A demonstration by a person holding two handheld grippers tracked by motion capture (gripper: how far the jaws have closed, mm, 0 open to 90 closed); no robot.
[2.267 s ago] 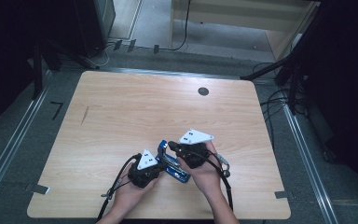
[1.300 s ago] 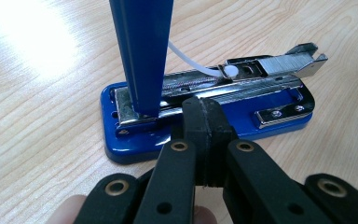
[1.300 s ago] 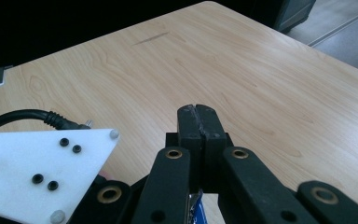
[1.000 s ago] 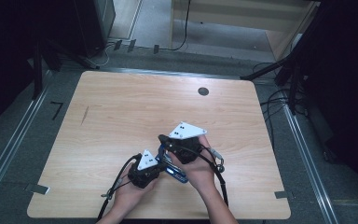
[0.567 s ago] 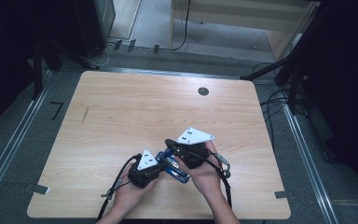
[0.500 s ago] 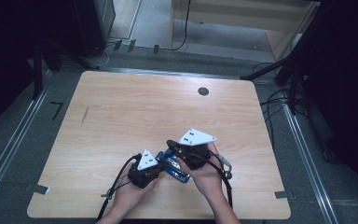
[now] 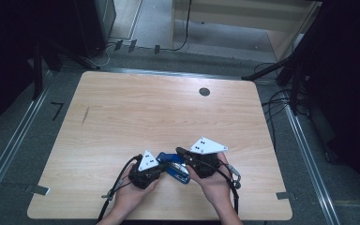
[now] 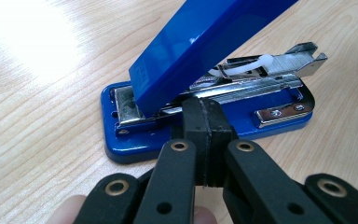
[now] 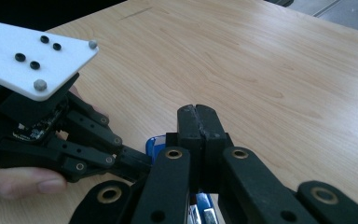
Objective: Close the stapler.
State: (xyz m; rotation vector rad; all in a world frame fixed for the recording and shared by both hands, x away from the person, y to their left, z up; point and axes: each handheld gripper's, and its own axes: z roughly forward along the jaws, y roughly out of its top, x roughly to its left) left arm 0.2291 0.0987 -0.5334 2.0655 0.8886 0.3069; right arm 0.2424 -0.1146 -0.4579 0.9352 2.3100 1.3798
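Observation:
A blue stapler (image 7: 178, 173) lies near the table's front edge with its blue lid (image 8: 205, 42) swung up, which bares the metal staple rail (image 8: 261, 79). My left gripper (image 7: 161, 165) is shut with nothing between its jaws. Its closed tips (image 8: 207, 109) rest against the stapler's side, just under the raised lid. My right gripper (image 7: 178, 151) is shut and empty too, and it hovers over the stapler from the right. In the right gripper view its joined tips (image 9: 197, 114) sit above a sliver of the blue stapler (image 9: 156, 143), with the left gripper (image 9: 137, 163) close by on the left.
The wooden table (image 7: 168, 108) has a round dark grommet hole (image 7: 204, 92) at the back right and a short dark mark (image 7: 85, 115) at the left. Cables lie on the floor to the right of the table (image 7: 281, 101).
My right gripper has moved right and lower, toward the near edge, and now sits over the stapler. The left gripper and the stapler base have stayed put.

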